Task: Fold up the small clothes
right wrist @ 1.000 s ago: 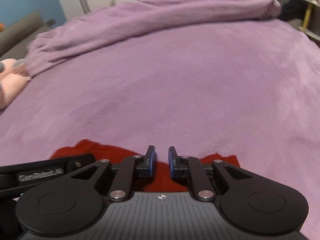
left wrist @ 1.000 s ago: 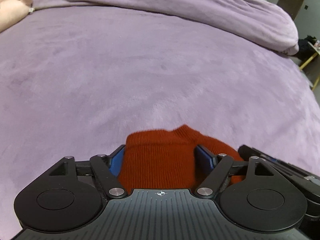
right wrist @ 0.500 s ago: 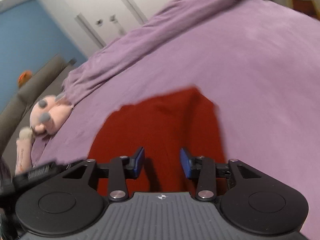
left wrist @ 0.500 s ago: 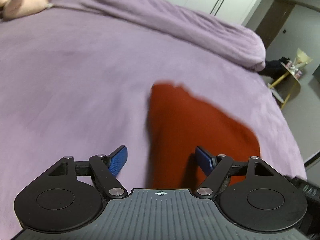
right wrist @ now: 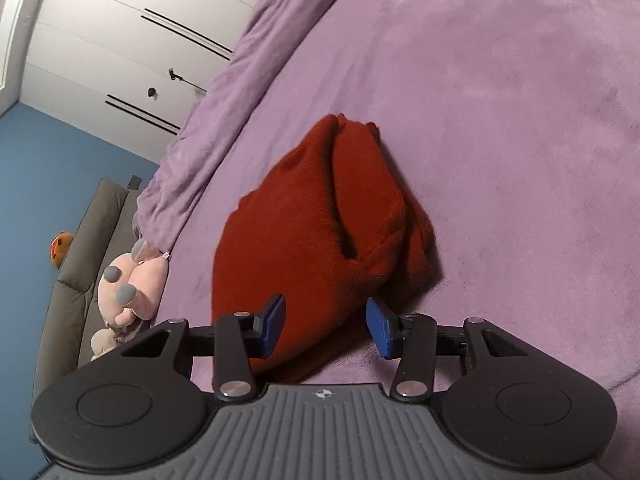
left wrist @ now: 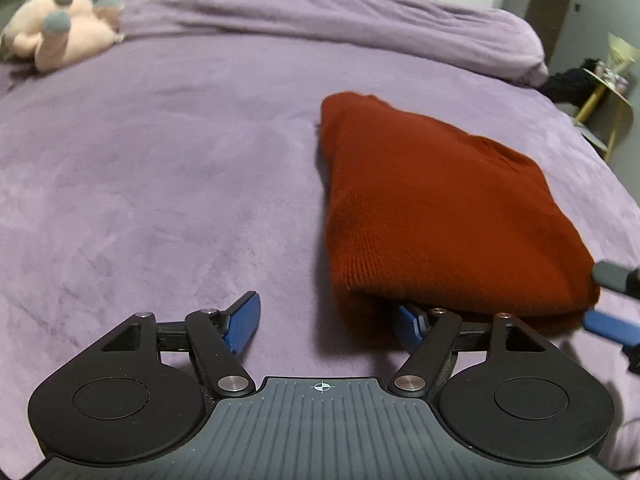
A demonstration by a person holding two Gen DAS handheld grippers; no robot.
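While spread wide, left gripper (left wrist: 326,322) grips nothing, its right pad (left wrist: 408,322) partly hidden under the near edge of the folded red knit garment (left wrist: 432,208), which lies on the purple bedspread (left wrist: 160,168). Right gripper (right wrist: 325,326) likewise parted, pads either side of the garment's near corner without clamping it; contact there cannot be told. Noted at far left: pink plush toy (left wrist: 52,36), blurred, partly cut off by the frame.

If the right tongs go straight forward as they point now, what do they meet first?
Most likely the red knitted garment: its near edge already lies between the open right tongs, though the exact depth is unclear.
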